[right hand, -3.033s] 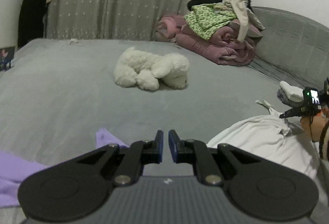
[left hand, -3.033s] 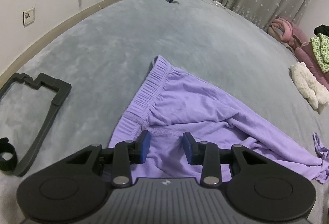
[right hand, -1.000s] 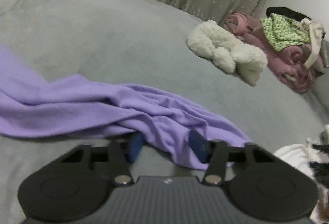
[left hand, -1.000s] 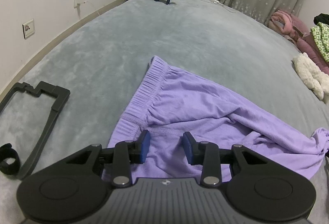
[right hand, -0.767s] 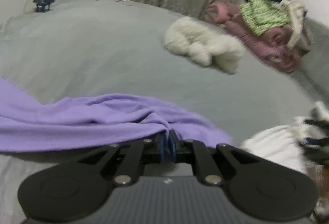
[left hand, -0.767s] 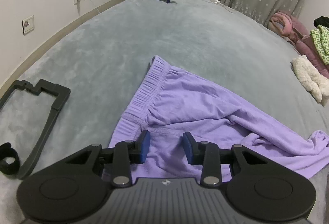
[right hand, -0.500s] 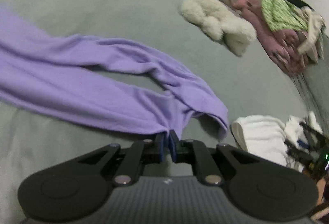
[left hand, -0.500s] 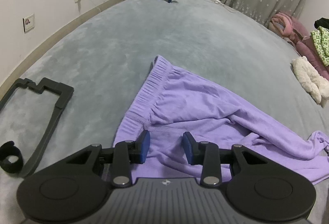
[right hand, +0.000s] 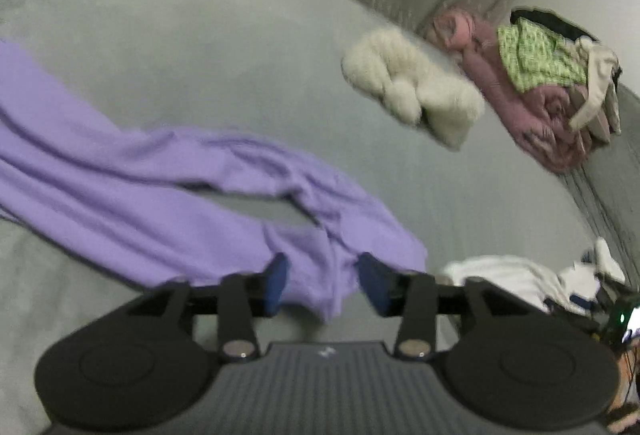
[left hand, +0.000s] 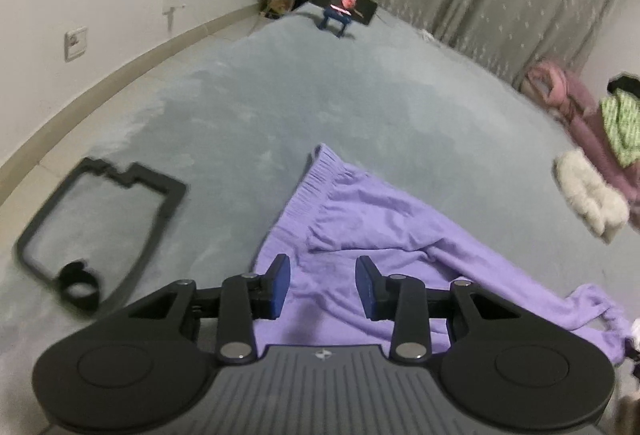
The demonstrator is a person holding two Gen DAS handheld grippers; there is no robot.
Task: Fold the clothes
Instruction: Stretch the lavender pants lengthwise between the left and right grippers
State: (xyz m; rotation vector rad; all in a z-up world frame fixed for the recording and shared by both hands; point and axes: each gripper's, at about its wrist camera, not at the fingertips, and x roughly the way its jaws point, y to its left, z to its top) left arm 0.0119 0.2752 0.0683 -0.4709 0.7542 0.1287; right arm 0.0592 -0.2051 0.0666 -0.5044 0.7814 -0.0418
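Note:
Purple trousers (left hand: 372,219) lie spread on the grey bed, their elastic waistband (left hand: 316,175) pointing away from me. My left gripper (left hand: 322,277) hovers open just above the waist part, with nothing between its blue pads. In the right wrist view the two trouser legs (right hand: 160,179) run in from the left to their ends. My right gripper (right hand: 323,273) hangs over the leg end (right hand: 328,275). Its jaws are opening; the cloth lies between and below the pads, which do not press on it.
A black frame with a ring (left hand: 100,231) lies on the bed to the left. A phone on a blue stand (left hand: 344,7) is at the far end. A white plush toy (right hand: 412,91), a pink-and-green pile (right hand: 536,75) and a white garment (right hand: 512,275) are on the right.
My right gripper, shut on the leg end half a second ago, has opened and let it drop onto the bed. The left gripper has lifted and drawn back a little, still open.

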